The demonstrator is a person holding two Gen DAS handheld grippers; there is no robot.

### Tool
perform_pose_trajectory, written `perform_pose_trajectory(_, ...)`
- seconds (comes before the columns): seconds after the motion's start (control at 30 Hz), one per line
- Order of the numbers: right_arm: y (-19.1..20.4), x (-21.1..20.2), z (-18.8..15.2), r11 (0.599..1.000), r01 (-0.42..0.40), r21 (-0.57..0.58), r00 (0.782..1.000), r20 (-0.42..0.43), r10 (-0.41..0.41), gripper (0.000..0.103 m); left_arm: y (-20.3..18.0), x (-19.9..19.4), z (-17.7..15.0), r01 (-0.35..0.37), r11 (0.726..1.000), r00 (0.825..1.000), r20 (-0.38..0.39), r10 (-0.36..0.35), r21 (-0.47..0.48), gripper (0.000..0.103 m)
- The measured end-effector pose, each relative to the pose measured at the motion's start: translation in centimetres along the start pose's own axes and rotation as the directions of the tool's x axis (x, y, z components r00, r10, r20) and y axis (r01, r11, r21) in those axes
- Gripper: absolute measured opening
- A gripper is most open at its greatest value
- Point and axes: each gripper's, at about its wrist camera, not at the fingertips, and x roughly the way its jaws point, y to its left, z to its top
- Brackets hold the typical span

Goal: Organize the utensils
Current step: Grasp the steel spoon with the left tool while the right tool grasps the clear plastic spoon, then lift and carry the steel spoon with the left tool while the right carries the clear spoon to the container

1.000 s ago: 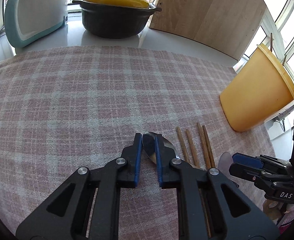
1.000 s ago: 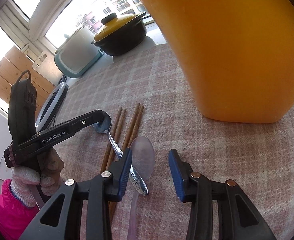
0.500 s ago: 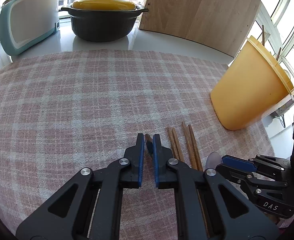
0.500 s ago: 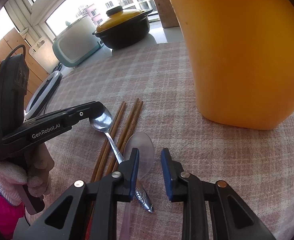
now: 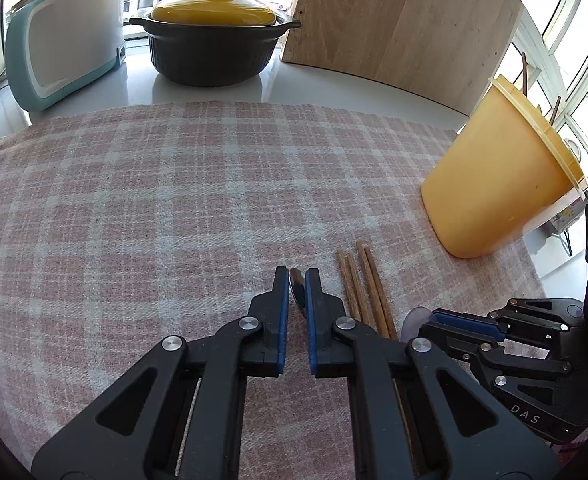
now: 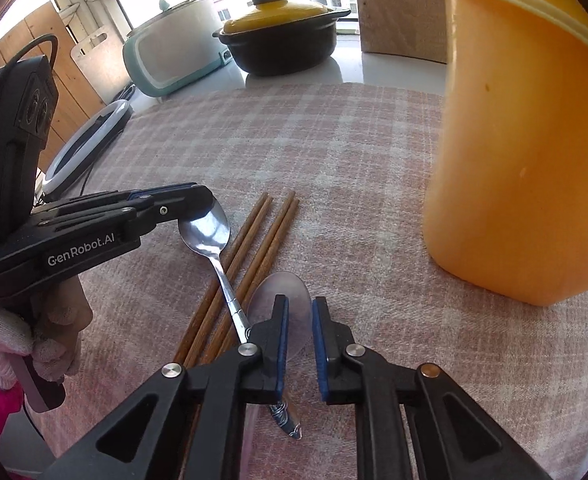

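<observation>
My left gripper (image 5: pixel 297 276) is shut on the bowl of a metal spoon (image 6: pixel 207 228), whose handle slants down across four brown chopsticks (image 6: pixel 253 248) on the checked cloth. In the right wrist view the left gripper (image 6: pixel 203 204) holds that bowl just above the cloth. My right gripper (image 6: pixel 298 304) is closing, its pads a narrow gap apart with the bowl of a clear plastic spoon (image 6: pixel 283 285) between them. The spoon's handle runs back under the fingers. A tall yellow container (image 6: pixel 526 160) stands to the right, with sticks poking out of its top in the left wrist view.
A black pot with a yellow lid (image 5: pixel 213 40), a teal and white appliance (image 5: pixel 61 36) and a wooden board (image 5: pixel 406 20) line the far counter. A ring light (image 6: pixel 89 144) lies off the cloth's left edge. A gloved hand (image 6: pixel 49 340) holds the left gripper.
The right jaws have drawn in from wide apart to a narrow gap around the plastic spoon's bowl, and that gripper has rolled a little. The left jaws tightened on the metal spoon's bowl.
</observation>
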Motion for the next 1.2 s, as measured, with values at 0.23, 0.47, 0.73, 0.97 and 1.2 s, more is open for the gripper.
perform_pose_trajectory(0.23,-0.3,-1.7,0.0,0.999,-0.018,0.034,0.999,0.039,0.017,0.000,0.4,-1.4,0.0,0.005,1.000,1.000,0.021,-0.005,-0.008,0.004)
perform_pose_trajectory(0.47,-1.0,-4.5,-0.6,0.998,-0.010,0.065,0.995,0.104,0.004,0.000,-0.3,-3.6,0.4,0.001,1.000,0.998,0.063,-0.003,0.019,0.003)
perform_pose_trajectory(0.73,-2.3,-7.8,-1.2,0.996,-0.001,0.094,0.984,0.176,-0.016,0.000,-1.3,-4.9,0.2,-0.015,0.999,0.996,0.088,0.011,0.045,0.000)
perform_pose_trajectory(0.97,-2.6,-10.4,-1.7,0.994,0.018,0.107,0.971,0.237,-0.043,0.000,-2.1,-6.7,0.2,0.004,0.999,0.993,0.118,-0.010,0.048,0.000)
perform_pose_trajectory(1.2,-2.6,-13.0,-2.2,0.993,0.039,0.109,0.953,0.294,-0.070,0.000,-3.3,-9.1,0.2,0.018,0.998,0.986,0.166,-0.029,0.068,0.000)
